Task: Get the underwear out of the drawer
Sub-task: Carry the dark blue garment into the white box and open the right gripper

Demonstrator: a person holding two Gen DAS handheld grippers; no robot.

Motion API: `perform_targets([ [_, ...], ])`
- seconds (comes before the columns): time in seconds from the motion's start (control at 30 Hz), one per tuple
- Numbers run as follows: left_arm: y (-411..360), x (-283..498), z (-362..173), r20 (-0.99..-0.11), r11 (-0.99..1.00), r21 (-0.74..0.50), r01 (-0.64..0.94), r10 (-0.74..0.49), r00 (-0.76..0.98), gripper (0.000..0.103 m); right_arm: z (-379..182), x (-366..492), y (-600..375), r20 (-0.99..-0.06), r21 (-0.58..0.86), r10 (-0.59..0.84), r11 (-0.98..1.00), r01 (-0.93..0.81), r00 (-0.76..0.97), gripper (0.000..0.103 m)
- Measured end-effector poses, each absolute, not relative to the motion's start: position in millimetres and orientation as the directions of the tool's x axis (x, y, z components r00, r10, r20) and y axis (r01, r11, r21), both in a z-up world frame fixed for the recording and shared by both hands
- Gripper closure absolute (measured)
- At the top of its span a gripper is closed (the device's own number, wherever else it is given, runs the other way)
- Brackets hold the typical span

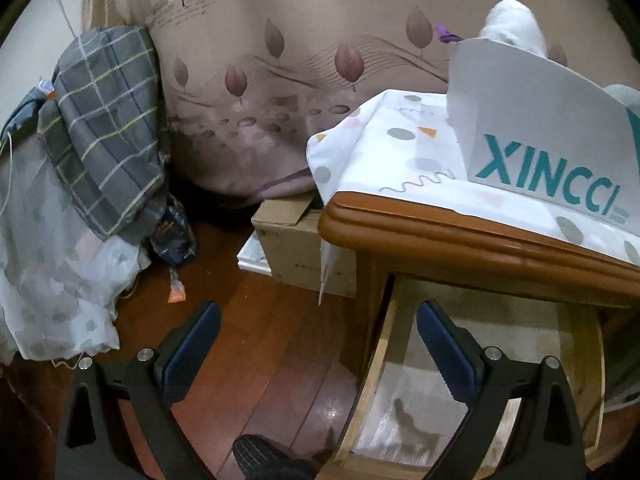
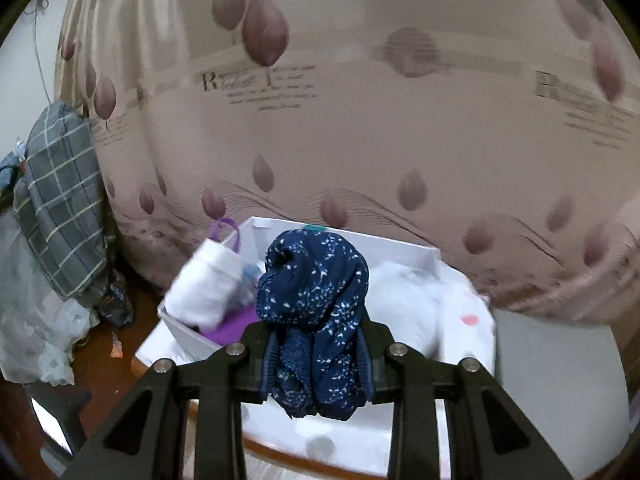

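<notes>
Navy underwear (image 2: 316, 320) clamped between right claw (image 2: 318, 364).

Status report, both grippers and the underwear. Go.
Right gripper shut on navy floral underwear, held above the white box. Left gripper open, empty, over the open drawer. Nothing in the way.

free: open drawer (image 1: 460, 380) interior, floor (image 1: 256, 344) | blocked: tabletop (image 1: 460, 236) overhang, cardboard box (image 1: 296, 244)
</notes>
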State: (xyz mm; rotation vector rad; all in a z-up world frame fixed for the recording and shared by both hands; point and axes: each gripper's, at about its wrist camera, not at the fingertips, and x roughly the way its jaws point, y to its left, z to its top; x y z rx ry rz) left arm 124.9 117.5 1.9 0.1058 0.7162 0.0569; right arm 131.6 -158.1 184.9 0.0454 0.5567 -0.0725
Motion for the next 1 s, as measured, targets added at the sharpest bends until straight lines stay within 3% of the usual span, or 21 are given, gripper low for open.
perform_targets([
  [0.37, 132.1, 130.7, 3.2, -0.669, 0.996, 0.074, -0.058, 0.093, 0.737, 0.005, 127.8, 235.2, -158.7, -0.717, -0.035, -0.107, 0.992, 0.118, 0.689, 0.068],
  [0.47, 132.0, 131.3, 3.0, -0.670, 0.995, 0.081, -0.051, 0.093, 0.736, 0.005, 112.8, 244.1, -162.0, -0.747, -0.044, -0.129, 0.988, 0.145, 0.652, 0.062],
  [0.53, 131.1, 131.4, 2.8, -0.670, 0.996, 0.081, -0.043, 0.087, 0.737, 0.005, 108.4, 246.5, -162.8, -0.750, -0.063, -0.150, 0.986, 0.156, 0.644, 0.057],
  [0.73, 126.5, 133.2, 1.1, -0.673, 0.996, 0.086, -0.031, 0.081, 0.736, 0.005, 110.3, 237.6, -152.6, -0.712, -0.088, -0.148, 0.989, 0.123, 0.687, 0.023],
  [1.0, 115.5, 129.3, -3.7, -0.675, 0.994, 0.111, -0.003, 0.078, 0.734, 0.005, 155.1, 176.6, -143.2, -0.617, -0.058, -0.130, 0.991, 0.121, 0.776, 0.021],
])
